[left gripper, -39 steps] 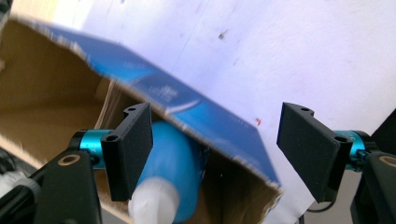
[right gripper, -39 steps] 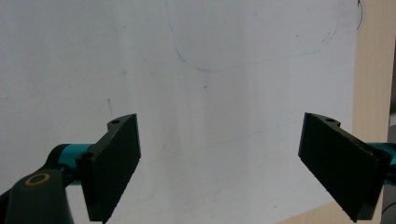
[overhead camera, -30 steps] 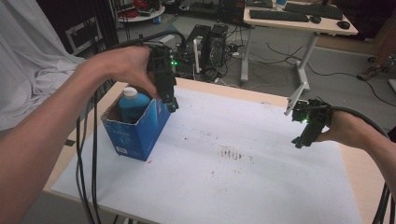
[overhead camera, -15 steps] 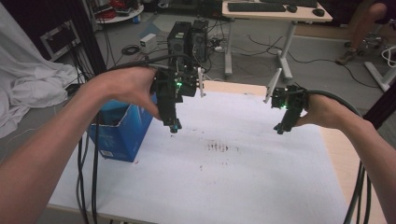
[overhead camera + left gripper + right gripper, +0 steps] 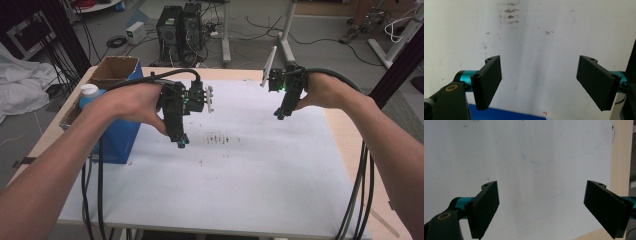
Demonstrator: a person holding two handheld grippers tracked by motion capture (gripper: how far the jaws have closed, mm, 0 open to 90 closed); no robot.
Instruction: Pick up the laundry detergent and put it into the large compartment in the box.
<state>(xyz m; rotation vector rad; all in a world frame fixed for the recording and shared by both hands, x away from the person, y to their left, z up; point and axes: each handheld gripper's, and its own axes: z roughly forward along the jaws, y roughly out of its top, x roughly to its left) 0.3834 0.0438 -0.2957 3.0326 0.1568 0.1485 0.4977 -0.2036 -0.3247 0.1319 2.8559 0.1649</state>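
In the high view, the left gripper (image 5: 181, 142) was in the middle left of the picture, held in a hand (image 5: 132, 102) and pointing down over the white table cover (image 5: 240, 170). Its jaws were wide apart with nothing between them, as the left gripper view showed. Dark smudges (image 5: 217, 138) marked the cover just to the right of its tip.

The right gripper (image 5: 279, 115) was in the upper right of the picture, also pointing down at the cover. Its jaws were wide apart too, and they held nothing.

A blue cardboard box (image 5: 114, 135) stood at the left edge of the table, just beside the left arm. Its top was open. A blue bottle with a white cap (image 5: 90, 92) stuck up out of it.

Black cables (image 5: 357, 200) hung down by the right arm.
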